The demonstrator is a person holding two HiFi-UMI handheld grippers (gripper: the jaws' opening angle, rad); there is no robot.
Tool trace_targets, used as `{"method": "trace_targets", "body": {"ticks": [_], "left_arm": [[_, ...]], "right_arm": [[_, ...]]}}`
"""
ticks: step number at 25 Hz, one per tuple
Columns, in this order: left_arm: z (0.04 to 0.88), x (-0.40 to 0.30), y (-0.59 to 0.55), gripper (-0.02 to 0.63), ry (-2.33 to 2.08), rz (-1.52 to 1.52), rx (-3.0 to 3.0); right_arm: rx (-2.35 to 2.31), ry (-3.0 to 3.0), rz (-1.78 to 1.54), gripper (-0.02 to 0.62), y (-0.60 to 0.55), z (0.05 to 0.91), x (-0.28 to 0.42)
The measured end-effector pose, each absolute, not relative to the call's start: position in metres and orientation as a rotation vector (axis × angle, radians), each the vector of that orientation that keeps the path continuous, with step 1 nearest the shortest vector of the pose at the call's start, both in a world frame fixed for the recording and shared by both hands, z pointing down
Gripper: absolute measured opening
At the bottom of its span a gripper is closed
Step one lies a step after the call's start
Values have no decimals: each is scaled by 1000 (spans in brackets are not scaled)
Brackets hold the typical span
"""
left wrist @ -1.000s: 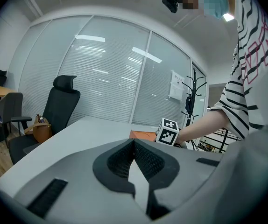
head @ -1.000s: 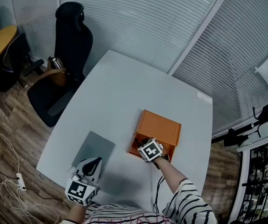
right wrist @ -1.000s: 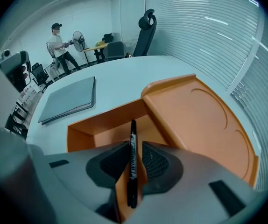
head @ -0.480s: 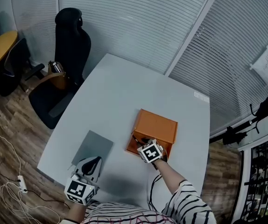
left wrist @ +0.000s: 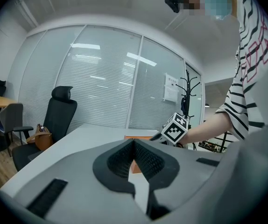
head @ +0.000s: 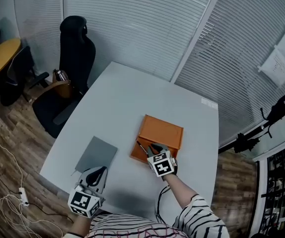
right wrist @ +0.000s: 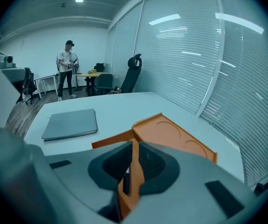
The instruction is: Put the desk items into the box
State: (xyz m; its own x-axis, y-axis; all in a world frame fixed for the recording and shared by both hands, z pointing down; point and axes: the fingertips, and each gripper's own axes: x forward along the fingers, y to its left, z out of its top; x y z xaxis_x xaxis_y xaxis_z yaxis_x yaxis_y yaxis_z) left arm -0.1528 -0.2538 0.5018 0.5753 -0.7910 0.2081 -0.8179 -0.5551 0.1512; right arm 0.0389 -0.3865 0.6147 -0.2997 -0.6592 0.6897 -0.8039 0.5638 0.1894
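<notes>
An open orange box (head: 163,130) stands on the white table (head: 132,100); its lid with round recesses (right wrist: 173,134) fills the middle of the right gripper view. My right gripper (head: 153,148) hangs over the box's near wall, jaws closed on a slim dark pen (head: 140,147) whose end pokes out to the left. That pen (right wrist: 125,180) shows in the narrow gap of the right gripper (right wrist: 133,144). A grey notebook (head: 97,153) lies flat left of the box. My left gripper (head: 98,172) rests at the table's near edge, shut and empty.
A black office chair (head: 74,46) and a brown seat with a bag (head: 58,76) stand off the table's far left corner. Window blinds wall the far side. A cable (head: 160,202) runs by my right arm. A person (right wrist: 67,69) stands far back.
The right gripper has shifted slightly toward the box's near-left corner, pen still in it. The left gripper has stayed put. The head view has drifted a little.
</notes>
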Motion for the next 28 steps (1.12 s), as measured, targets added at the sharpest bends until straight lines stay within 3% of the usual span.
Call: {"method": "trace_targets", "body": {"ticks": [28], "left_arm": [[485, -86, -164, 21, -1451, 154, 2556]], "right_arm": [[1357, -2452, 281, 28, -254, 501, 89]]}}
